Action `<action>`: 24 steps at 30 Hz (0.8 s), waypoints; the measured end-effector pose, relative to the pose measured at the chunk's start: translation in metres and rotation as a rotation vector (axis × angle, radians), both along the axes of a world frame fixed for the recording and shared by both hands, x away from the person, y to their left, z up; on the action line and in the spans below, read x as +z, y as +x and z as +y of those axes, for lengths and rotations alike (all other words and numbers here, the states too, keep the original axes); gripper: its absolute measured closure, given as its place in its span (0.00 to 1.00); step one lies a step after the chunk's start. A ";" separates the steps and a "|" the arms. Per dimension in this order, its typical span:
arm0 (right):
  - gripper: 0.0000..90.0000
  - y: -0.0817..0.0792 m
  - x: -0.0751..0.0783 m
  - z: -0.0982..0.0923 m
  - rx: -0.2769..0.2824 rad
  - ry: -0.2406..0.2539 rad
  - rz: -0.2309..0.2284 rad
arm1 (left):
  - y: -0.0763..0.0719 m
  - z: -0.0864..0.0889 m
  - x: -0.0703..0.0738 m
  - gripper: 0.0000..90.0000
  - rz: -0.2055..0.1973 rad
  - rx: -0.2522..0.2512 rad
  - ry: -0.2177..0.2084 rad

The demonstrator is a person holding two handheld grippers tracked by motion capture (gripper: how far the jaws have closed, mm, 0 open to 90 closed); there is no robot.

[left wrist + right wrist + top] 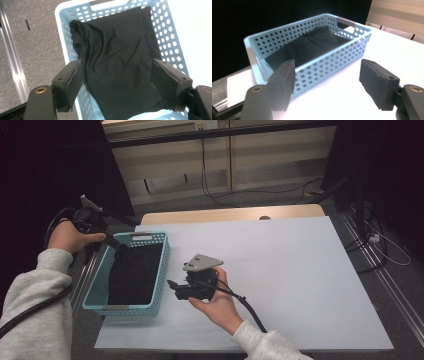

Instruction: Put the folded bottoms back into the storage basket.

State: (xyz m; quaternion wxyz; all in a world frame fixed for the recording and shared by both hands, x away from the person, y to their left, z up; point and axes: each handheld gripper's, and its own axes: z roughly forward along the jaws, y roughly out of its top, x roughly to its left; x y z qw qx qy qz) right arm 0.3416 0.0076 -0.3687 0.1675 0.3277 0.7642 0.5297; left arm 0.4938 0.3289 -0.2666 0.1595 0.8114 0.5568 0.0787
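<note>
Black cloth (117,65), creased and folded, inside the pale blue perforated basket (172,42); both claws agape, empty.

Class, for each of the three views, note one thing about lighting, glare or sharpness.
High view: dim and evenly lit, dark at both upper corners. Left gripper view: the white table is blown out, while the black cloth keeps its folds. Right gripper view: the table glares, and the blue basket looks slightly soft.
</note>
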 end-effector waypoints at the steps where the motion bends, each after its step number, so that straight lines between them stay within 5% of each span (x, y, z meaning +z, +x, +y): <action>1: 0.30 0.001 -0.001 -0.005 -0.001 0.000 0.000 | -0.001 0.000 -0.002 0.28 0.001 -0.004 0.001; 12: 0.24 0.003 -0.018 -0.048 -0.016 -0.001 0.022 | -0.007 -0.012 -0.031 0.25 -0.016 -0.044 -0.043; 24: 0.23 0.004 -0.042 -0.085 -0.031 -0.034 0.068 | -0.012 -0.024 -0.046 0.24 -0.026 -0.065 -0.065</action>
